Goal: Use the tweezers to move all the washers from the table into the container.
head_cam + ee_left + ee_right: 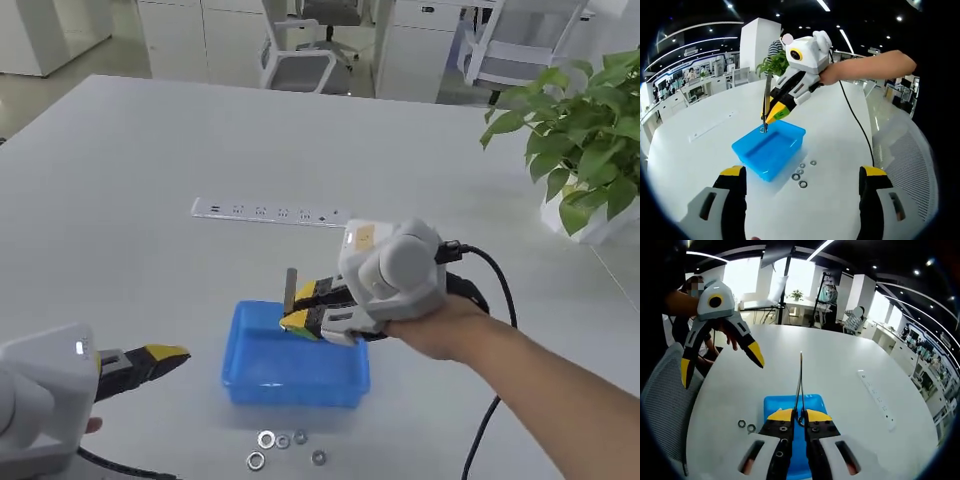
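White worktop (140, 150); power strip (268, 212) at centre; potted plant (580, 120) 2 o'clock; office chairs (300, 50), cabinets (185, 35) 12 o'clock.

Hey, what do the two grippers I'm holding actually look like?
They match. The left gripper and the right gripper each have a rounded, pale grey housing and black jaws tipped in yellow. A black cable runs from the back of the right one, beside a forearm with no sleeve on it.

Table (150, 160): container (295, 388), washers (266, 439), power strip (268, 212)
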A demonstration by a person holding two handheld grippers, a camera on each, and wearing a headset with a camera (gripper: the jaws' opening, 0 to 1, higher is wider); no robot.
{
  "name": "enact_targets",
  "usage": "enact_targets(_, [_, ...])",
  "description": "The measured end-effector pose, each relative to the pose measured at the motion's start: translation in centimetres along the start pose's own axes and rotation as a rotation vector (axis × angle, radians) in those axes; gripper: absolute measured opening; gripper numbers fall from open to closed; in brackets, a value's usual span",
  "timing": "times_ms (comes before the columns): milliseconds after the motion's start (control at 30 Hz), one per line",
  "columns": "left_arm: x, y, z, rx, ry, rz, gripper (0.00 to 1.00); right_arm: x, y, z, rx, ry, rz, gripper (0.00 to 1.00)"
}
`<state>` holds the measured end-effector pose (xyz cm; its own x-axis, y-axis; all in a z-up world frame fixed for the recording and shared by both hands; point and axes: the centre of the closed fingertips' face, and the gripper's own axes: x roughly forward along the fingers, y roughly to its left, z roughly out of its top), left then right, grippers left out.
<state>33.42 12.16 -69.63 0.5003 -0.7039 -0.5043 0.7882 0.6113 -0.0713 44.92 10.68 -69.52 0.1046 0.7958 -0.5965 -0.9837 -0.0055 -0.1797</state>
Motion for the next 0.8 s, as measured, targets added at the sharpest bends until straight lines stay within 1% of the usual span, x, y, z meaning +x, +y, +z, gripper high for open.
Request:
enact_targets(200, [0.0, 0.2, -0.1, -0.005, 0.002, -0.001, 0.99, 1.0, -0.4, -1.1, 0.002, 0.015, 0.005, 0.08])
enact_targets(467, [0.1, 0.7, 0.2, -0.011, -0.006, 0.0, 0.99, 2.2, -0.5, -2.6, 0.039, 0.027, 0.02, 0.08])
enact_targets(700, [0.2, 0.9, 0.6, -0.018, -0.015, 0.0, 0.98, 3.1, -0.6, -3.7, 0.063, 0.04, 0.014, 0.08])
enact_targets(800, [0.2, 0.9, 0.6, -0.023, -0.015, 0.0, 0.98, 3.4, -0.5, -4.1, 0.072, 0.05, 0.013, 0.08])
